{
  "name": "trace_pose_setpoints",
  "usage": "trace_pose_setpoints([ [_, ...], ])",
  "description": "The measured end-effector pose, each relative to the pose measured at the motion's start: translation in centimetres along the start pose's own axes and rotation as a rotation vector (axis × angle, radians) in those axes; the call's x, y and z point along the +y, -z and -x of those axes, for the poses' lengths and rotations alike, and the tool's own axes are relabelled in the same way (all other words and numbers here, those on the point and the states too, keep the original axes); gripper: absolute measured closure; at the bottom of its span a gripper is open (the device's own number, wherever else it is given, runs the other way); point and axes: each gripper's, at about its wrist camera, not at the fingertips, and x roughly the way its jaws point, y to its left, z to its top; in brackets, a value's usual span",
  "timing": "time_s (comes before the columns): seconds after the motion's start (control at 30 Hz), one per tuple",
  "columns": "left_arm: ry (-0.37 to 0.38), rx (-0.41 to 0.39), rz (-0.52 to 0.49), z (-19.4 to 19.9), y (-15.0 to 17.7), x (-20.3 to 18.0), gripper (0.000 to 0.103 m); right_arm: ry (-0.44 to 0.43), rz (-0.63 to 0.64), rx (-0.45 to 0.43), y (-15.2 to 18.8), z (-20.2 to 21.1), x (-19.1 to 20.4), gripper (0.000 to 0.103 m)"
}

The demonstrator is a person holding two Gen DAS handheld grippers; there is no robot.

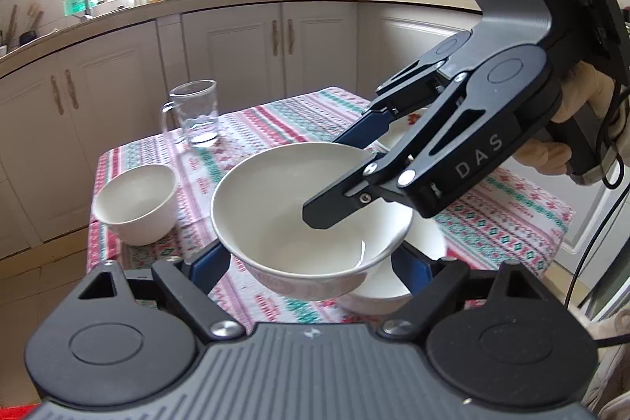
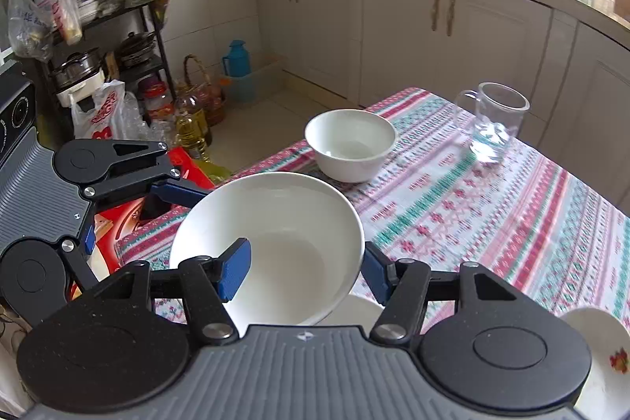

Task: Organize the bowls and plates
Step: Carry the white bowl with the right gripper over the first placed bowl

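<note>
A large white bowl [image 1: 275, 215] [image 2: 283, 223] with a pink pattern outside hangs above the striped tablecloth [image 1: 512, 215]. My right gripper [image 2: 305, 274] [image 1: 330, 180] is shut on its wall, one pad inside and one outside. My left gripper [image 1: 311, 258] takes the bowl from the other side. Its blue fingers [image 2: 173, 188] lie against the outer wall, tips hidden under the rim. A smaller white bowl [image 1: 136, 203] [image 2: 350, 144] stands near the table's far corner. Another white bowl [image 1: 382, 290] sits on the table just below the held one.
A glass mug [image 1: 197, 113] [image 2: 492, 121] stands at the back of the table. A white plate with a red flower [image 2: 602, 372] lies at the table's right side. Kitchen cabinets run behind the table. Bottles and bags crowd the floor by a shelf [image 2: 118, 65].
</note>
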Motion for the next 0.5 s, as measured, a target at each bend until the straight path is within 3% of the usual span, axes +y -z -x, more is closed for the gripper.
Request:
trace_pose_setpoints([
  [0.5,0.082,0.040,-0.020,-2.5,-0.3,-2.7,0.015,0.062,-0.072,0.004,3.6,2.3,-2.2,0.037],
])
